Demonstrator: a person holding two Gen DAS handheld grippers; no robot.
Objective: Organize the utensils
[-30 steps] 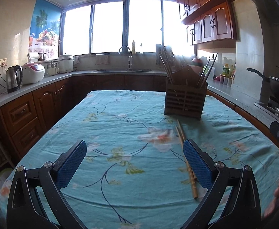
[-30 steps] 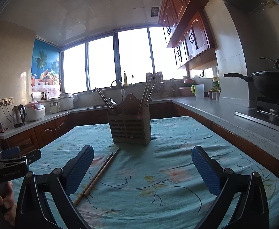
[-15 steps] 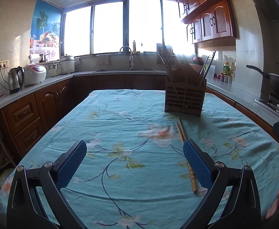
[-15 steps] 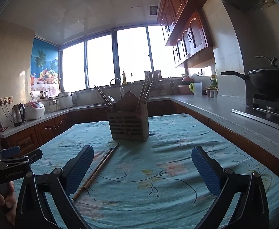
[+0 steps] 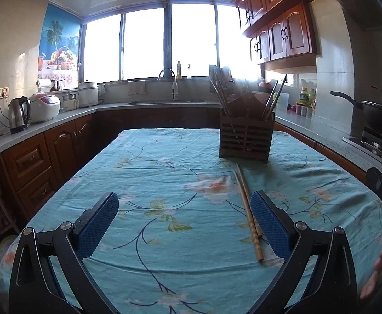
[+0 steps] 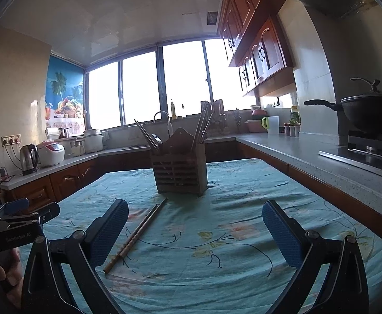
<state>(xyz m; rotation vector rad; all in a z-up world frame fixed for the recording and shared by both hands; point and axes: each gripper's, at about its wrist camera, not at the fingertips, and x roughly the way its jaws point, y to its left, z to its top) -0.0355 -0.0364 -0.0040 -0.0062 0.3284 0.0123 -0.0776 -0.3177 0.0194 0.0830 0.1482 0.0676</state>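
Note:
A pair of bamboo chopsticks (image 5: 246, 204) lies on the floral blue tablecloth (image 5: 164, 183), pointing at a slatted wooden utensil holder (image 5: 245, 141) that holds several utensils. The chopsticks (image 6: 138, 233) and the holder (image 6: 179, 172) also show in the right wrist view. My left gripper (image 5: 184, 222) is open and empty above the cloth, its right finger beside the chopsticks' near end. My right gripper (image 6: 194, 233) is open and empty, its left finger next to the chopsticks.
Counters run around the table: a kettle (image 5: 19, 115) and rice cooker (image 5: 45, 106) at left, a sink tap (image 5: 174, 85) at the back, a black wok (image 6: 371, 112) on the stove at right. The left gripper's body (image 6: 13, 227) shows at the left edge of the right wrist view.
Both cameras have tilted up and back a little; the holder and chopsticks sit slightly lower and farther in view. Both grippers stay open and empty.

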